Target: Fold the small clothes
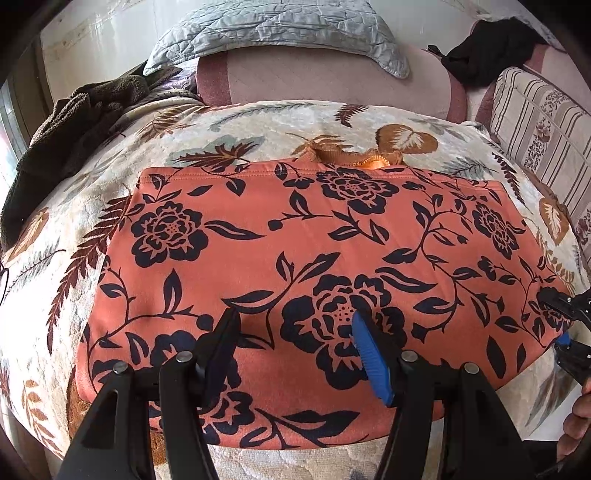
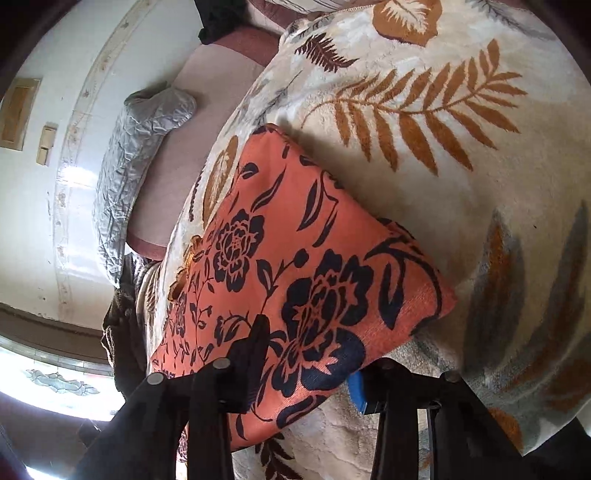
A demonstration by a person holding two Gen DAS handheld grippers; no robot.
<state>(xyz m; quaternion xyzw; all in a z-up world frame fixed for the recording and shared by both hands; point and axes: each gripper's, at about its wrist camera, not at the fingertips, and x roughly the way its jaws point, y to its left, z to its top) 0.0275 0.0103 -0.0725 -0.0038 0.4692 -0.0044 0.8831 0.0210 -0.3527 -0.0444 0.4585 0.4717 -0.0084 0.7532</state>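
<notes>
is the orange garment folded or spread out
Folded. The garment lies as a compact rectangle on the blanket, its lace trim poking out from beneath the far edge, showing a layer under the top one.

leaf-print blanket (image 1: 369, 122), grey quilted pillow (image 1: 280, 29), striped cushion (image 1: 535, 125), brown towel (image 1: 74, 122)

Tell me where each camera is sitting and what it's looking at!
Left wrist: rides on the left claw, looking forward across the orange cloth with black flowers on the cream leaf-patterned blanket; its own open fingers show, plus the right claw at the cloth's right edge.
Right wrist: rides on the right claw, tilted sideways, close to the cloth's corner; its fingers straddle that corner.
Shared: the orange cloth, the blanket, and the grey quilted pillow.
</notes>
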